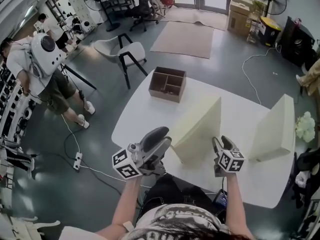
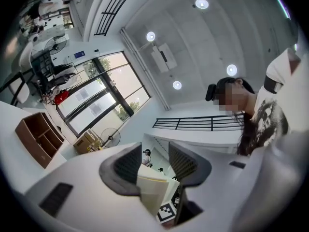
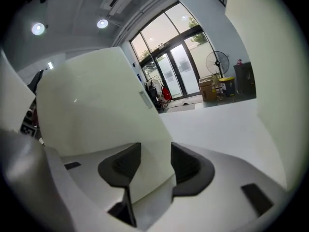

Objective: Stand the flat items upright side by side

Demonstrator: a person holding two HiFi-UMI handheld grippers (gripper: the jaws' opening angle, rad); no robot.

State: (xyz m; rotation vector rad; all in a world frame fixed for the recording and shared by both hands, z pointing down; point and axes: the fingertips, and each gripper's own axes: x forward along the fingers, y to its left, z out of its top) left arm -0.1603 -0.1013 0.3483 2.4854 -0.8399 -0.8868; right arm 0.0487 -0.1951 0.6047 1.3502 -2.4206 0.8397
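A white bench (image 1: 140, 119) with rounded corners fills the middle of the head view, set on a grey floor (image 1: 100, 149) strewn with cables. On edge above the bench, a large cream panel (image 1: 200, 129) stands between the two claws, its broad face rising ahead of them. Whether its lower edge rests on the bench cannot be told. A second panel (image 1: 275, 129) of the same cream colour stands upright on the bench to the right of the right claw, well apart from it and from the first panel. The right gripper view shows it as a pale wall (image 3: 275, 81) at that claw's right.

Beyond the left claw, at the bench's far side, sits a brown wooden organiser (image 1: 167, 84) with open compartments. It is also seen off to the left in the left gripper view (image 2: 38, 137). Past it lie a beige rug (image 1: 182, 39) and a white chair (image 1: 122, 51), and a person (image 1: 45, 79) stands on the floor far to the left claw's left.

The left claw (image 1: 165, 140) is clenched on the cream panel's near left corner. Its own view shows that corner (image 2: 153, 190) lodged between the dark pads (image 2: 128, 166). The right claw (image 1: 221, 143) grasps the same panel at its near right edge. In its own view the cream surface (image 3: 106, 110) runs straight down between the two pads (image 3: 186, 166), and both pads lie against it.
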